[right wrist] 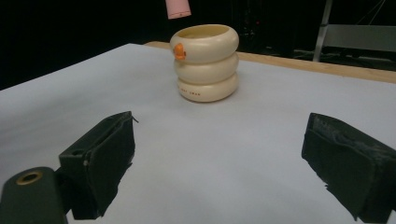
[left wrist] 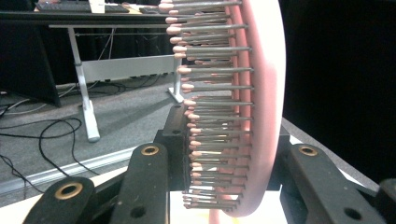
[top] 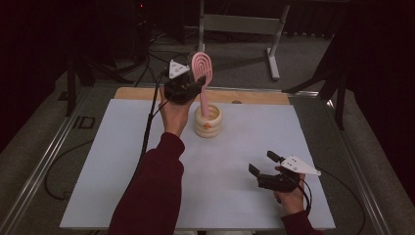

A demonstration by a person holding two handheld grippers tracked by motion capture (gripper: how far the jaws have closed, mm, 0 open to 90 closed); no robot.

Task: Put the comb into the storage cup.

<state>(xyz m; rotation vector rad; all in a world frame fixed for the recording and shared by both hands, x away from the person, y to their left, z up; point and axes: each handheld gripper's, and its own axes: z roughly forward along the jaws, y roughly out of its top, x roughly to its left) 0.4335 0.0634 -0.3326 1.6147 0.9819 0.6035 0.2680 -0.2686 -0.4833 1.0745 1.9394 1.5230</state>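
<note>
High view: left hand-held gripper point(top: 193, 84) is up over the back-centre of the bench point(top: 122, 161), jaws clamped on the head of a pink hairbrush point(top: 202, 73). Brush hangs near vertical, long axis up-down, head on top, handle pointing down at the cream ringed cup point(top: 208, 121) w/ the orange mark. From this angle the handle tip looks to be at or just inside the cup mouth; can't tell depth for sure.

Left gripper view confirms the grip: jaws pinch the brush head point(left wrist: 259, 102) from both sides, bristle face on one pad, smooth pink back on the other. Bristles run sideways across frame, so the head sits edge-on betw. the jaws.

Right gripper view helps on height: the handle end point(right wrist: 178, 8) floats above the cup point(right wrist: 205, 63), apart from the rim, a bit toward the cup's left side as seen there. So the key relation: cup is straight below the held brush, handle roughly in line w/ the opening, maybe slightly off-centre.

Right hand-held gripper point(top: 266, 169) sits low at the near-right of the bench, jaws wide apart, nothing in them, well apart from the cup. Left is clearly the nearer hand and has the job. My read: a straight drop, small sideways trim, seats the handle in the cup.
</note>
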